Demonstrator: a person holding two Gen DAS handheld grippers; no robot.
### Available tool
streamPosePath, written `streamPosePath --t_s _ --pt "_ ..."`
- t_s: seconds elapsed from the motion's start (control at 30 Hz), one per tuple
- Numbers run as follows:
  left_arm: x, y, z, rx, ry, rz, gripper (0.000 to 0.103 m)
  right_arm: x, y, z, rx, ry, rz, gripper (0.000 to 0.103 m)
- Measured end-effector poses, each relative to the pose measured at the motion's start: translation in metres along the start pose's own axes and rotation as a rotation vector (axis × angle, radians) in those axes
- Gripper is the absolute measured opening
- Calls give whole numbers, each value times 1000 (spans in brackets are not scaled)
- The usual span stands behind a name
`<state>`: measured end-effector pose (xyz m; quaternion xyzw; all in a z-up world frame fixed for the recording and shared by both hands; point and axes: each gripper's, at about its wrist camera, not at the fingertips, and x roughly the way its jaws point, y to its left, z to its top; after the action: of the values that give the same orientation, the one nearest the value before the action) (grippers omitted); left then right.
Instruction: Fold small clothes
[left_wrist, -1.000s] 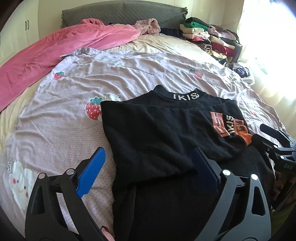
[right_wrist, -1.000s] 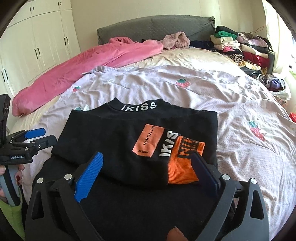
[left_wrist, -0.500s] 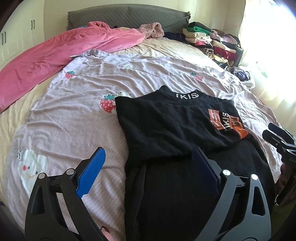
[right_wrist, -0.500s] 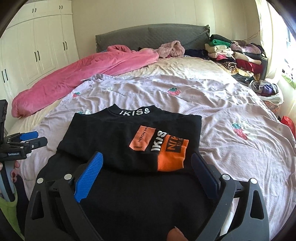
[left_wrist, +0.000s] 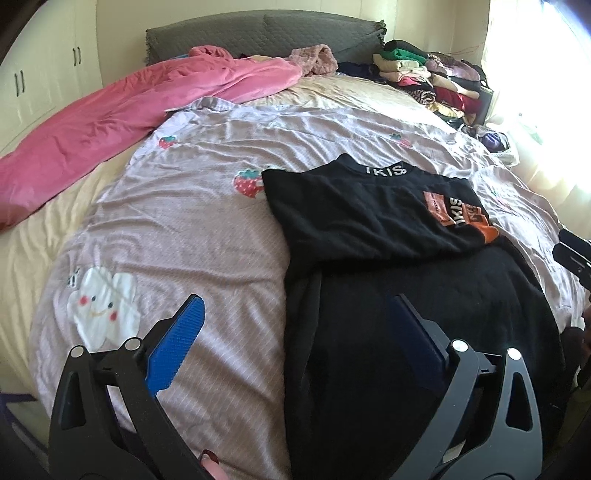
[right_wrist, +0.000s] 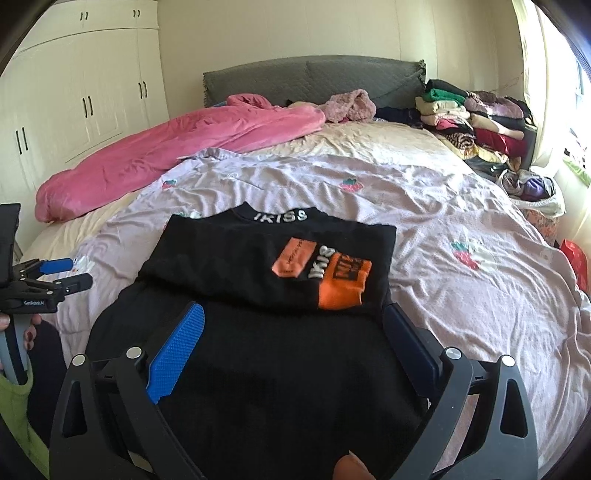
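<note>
With both tools backed off over the near edge of the bed (right_wrist: 461, 192), I count one fold as made: the black top (right_wrist: 266, 266) lies on the lilac strawberry quilt (left_wrist: 192, 229), its collar end doubled over toward me so the orange patch (right_wrist: 332, 273) faces up, while the lower half stays flat and hangs toward the bed's edge.

My left gripper (left_wrist: 291, 332) has just been opening — its jaws stand wide with nothing between them, one blue pad over bare quilt, the other over the dark cloth. My right gripper (right_wrist: 295, 332) is likewise spread and empty above the flat half.

As I judge it, the next fold wants the hem corners, one per gripper. I should come down low at each outer corner, pinch both layers cleanly, lift together and carry the hem level onto the folded part — keeping the edges square so the black fabric doesn't drag or bunch. Uneven lifting would skew the stack.
</note>
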<state>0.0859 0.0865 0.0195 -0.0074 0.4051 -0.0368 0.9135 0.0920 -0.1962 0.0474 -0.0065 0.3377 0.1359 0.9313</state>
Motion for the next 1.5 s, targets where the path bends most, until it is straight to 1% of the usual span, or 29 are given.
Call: streamPosePath --t_s 0.07,0.17,0.3,0.57,0.73,0.87,0.93,1.03,1.17,1.2,1.23,1.27,1.3,1.33,1.37,1.4,1.5 --pt "-4 3 -5 -1 0 10 93 -2 -2 -6 2 14 -13 97" --pt "-10 4 -11 11 -8 43 93 -6 -8 -15 18 34 -24 97" --pt "-15 3 -19 17 -6 47 93 -12 -16 -29 25 63 -53 97" --pt "-12 0 -41 46 39 49 93 -17 -31 -60 43 132 -84 97" --pt "-10 -1 -52 60 62 57 93 -19 -38 -72 56 153 -99 97" --pt "-8 0 -58 56 83 51 93 -18 -43 -79 61 172 -102 97" --pt "-3 2 -63 48 109 50 93 -16 -45 -83 65 185 -103 97" --pt "2 6 -73 23 148 14 93 -13 -48 -89 72 208 -100 97" --pt "5 12 -87 -3 187 -21 90 -11 -54 -97 91 231 -105 97" --pt "6 13 -91 -9 196 -32 85 -11 -56 -98 95 235 -106 97" --pt "7 15 -95 -20 209 -53 77 -11 -59 -100 101 240 -108 97" --pt "7 16 -97 -30 217 -70 75 -11 -60 -101 104 242 -111 97" --pt "8 17 -101 -45 232 -95 70 -11 -61 -102 108 244 -111 97" --pt "8 17 -102 -50 238 -107 63 -12 -63 -103 110 246 -111 97" --pt "8 17 -105 -58 244 -126 59 -13 -64 -104 113 247 -112 97" --pt "8 17 -107 -63 250 -143 53 -14 -66 -105 116 247 -114 97" --pt "9 16 -111 -79 269 -187 46 -18 -73 -109 135 244 -123 97"
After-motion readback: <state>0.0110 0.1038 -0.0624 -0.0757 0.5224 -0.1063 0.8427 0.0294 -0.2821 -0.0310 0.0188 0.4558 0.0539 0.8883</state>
